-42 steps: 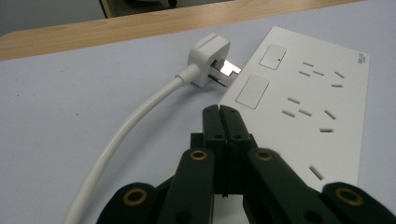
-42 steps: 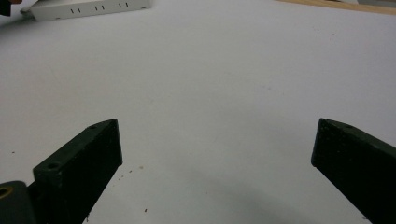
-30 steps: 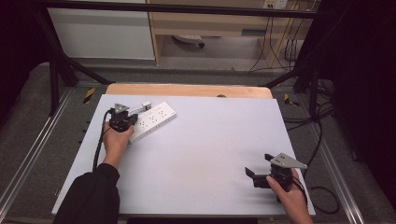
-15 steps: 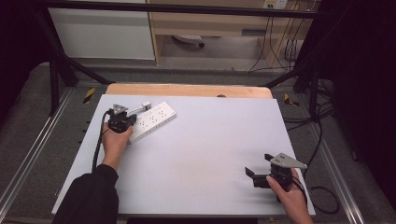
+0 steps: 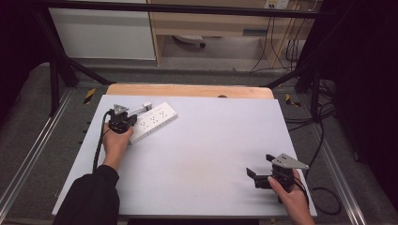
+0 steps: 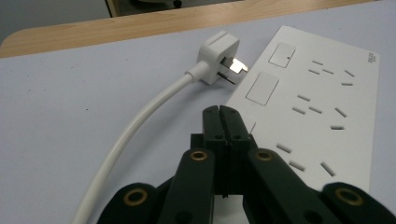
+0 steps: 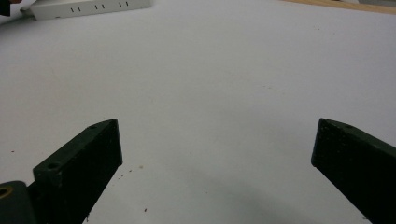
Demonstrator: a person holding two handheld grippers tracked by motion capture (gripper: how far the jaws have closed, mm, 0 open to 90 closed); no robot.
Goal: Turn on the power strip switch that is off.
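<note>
We see a white power strip (image 5: 152,123) lying flat on the pale counter (image 5: 206,154), toward its far left part, near the wooden edge (image 5: 187,90) at the back. Its white cable (image 6: 133,133) curves along the counter beside the strip and ends in a white plug (image 6: 216,58), whose metal pins point at the strip's short end; from the left gripper view we cannot tell whether the pins touch it.

We find the left gripper (image 5: 123,123) held by a hand (image 5: 115,143) at the near left end of the strip. In the left gripper view its jaws are pressed together with nothing between them, their tips over the edge of the strip, just beside the cable.

The right gripper (image 5: 257,174) sits well apart from all this, at the near right part of the counter, held in the other hand (image 5: 292,197). Its jaws stand wide apart and grasp nothing; in the right gripper view we see bare counter between them and the strip far off at the top left.
</note>
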